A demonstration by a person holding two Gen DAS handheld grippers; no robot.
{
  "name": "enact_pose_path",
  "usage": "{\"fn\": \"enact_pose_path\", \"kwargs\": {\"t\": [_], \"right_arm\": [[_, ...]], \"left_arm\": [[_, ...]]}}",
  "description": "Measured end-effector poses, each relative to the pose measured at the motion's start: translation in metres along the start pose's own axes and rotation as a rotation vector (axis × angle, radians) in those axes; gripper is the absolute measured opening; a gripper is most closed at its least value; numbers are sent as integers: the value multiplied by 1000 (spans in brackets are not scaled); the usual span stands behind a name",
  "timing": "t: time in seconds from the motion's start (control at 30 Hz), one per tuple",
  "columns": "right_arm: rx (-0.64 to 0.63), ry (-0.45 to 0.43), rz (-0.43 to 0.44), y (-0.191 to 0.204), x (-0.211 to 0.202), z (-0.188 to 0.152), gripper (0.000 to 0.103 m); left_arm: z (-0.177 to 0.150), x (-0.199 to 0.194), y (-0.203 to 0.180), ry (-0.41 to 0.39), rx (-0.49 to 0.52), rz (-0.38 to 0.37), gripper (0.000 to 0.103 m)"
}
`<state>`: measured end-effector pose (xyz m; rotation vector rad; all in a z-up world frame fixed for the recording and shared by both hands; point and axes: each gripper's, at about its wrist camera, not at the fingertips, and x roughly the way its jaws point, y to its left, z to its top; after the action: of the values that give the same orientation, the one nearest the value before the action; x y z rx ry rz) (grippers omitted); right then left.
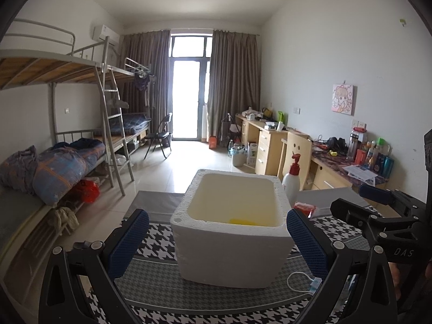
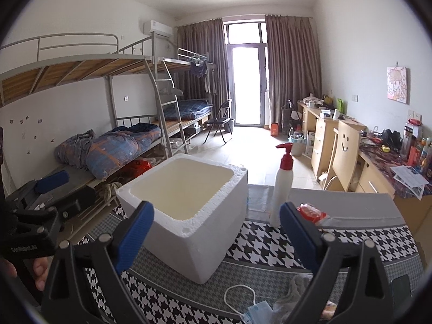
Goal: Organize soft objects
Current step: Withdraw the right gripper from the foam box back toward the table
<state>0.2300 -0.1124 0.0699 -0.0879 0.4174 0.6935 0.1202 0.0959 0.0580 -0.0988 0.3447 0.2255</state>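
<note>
A white foam box [image 1: 232,232] sits on a cloth [image 1: 151,245] with a black and white pattern. The box is open on top. Down inside it, near the front wall, a bit of something yellow [image 1: 241,220] peeks out. From the right camera the inside of the box [image 2: 186,205] looks bare, and the yellow thing is hidden there.

The left gripper [image 1: 217,241] is held up in front of the box. Its 2 blue fingers [image 1: 129,243] are spread wide apart, 1 on each side of the box, and they hold nothing. The right gripper [image 2: 216,235] is also spread wide and holds nothing. Its left finger [image 2: 135,239] is in front of the near corner of the box.

A white pump bottle [image 2: 280,186] with a red top stands upright just to the right of the box. Near the bottle lies a small red packet [image 2: 310,212] in clear wrap. A blue face mask [image 2: 256,311] with a white loop lies on the cloth in front of the box, close to the right gripper. Beside the mask is a crumpled see-through bag [image 2: 295,291].

Behind it all there are bunk beds [image 1: 54,124] on the left, with a rolled-up blue blanket [image 1: 64,162] on the lower bed. Wooden desks [image 1: 270,140] stand along the right wall.
</note>
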Motion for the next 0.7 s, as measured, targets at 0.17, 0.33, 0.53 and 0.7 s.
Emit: {"fn": "enact_pose_path", "kwargs": {"t": [0.17,0.33,0.53,0.7], "right_arm": [[2,-10,-15,-5,-11,-7,96],[8,-26,-33,-9,-21,-14,96],[28,-37,-52,-20,-29,-20,96],[42,-36,-66,-27,-32,-25,96]], "left_arm": [[-1,-2,-8,-8,11,-20,102],[-3,-2,-14,-12,14,-48,102],[-8,-5,-20,-36,16,-59,102],[-11,-7,-26,-39,19,-83,102]]}}
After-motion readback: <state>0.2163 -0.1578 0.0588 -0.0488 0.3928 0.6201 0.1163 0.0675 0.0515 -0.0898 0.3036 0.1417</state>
